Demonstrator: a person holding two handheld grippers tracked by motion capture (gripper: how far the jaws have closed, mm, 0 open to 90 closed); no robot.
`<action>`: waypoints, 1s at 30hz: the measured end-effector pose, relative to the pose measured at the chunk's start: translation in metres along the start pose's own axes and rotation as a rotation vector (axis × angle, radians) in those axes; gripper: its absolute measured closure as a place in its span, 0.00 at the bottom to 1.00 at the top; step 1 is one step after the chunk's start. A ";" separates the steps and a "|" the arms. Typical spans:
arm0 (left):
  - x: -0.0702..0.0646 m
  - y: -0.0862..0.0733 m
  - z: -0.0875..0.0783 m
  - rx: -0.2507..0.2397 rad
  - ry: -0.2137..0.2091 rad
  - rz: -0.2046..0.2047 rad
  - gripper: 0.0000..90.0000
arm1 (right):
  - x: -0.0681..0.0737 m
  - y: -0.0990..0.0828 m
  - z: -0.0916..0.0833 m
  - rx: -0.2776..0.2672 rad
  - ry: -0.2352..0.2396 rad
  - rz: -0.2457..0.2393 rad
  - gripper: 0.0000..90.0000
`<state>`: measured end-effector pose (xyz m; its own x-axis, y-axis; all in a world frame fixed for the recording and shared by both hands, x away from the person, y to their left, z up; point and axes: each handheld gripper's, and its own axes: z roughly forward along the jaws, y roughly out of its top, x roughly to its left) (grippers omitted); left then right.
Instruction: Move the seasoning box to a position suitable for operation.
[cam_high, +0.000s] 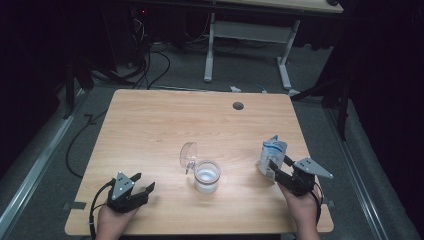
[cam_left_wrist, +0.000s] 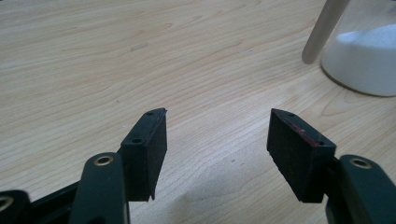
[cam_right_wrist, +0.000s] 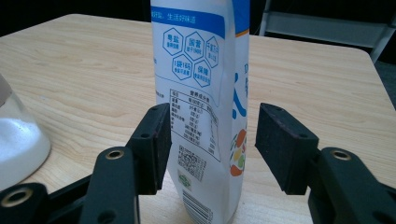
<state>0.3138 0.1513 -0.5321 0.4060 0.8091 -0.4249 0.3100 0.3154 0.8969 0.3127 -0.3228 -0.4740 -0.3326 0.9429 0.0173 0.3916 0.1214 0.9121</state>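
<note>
Jars: one glass jar of white powder, lid open.
Bags: one salt bag, right of the jar.
Right gripper: jaws apart, bag between, unpressed.
Left gripper: jaws apart, empty.

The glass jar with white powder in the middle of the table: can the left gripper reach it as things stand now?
Probably yes. The left gripper is open with nothing between its jaws, and only bare table lies between it and the glass jar. The jar's open lid stands on the far side.
</note>
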 end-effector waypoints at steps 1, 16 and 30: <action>-0.001 0.000 0.001 -0.003 -0.001 -0.002 0.43 | 0.000 0.000 0.000 -0.001 -0.003 0.000 0.51; -0.005 0.001 0.009 0.008 -0.019 -0.033 0.45 | 0.000 -0.006 -0.009 0.010 -0.008 0.009 0.50; -0.008 -0.001 0.017 0.033 -0.025 -0.043 0.45 | 0.004 -0.010 -0.019 0.021 -0.019 0.002 0.50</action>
<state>0.3247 0.1359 -0.5312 0.4130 0.7823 -0.4662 0.3558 0.3326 0.8734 0.2908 -0.3261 -0.4751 -0.3157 0.9488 0.0111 0.4106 0.1260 0.9031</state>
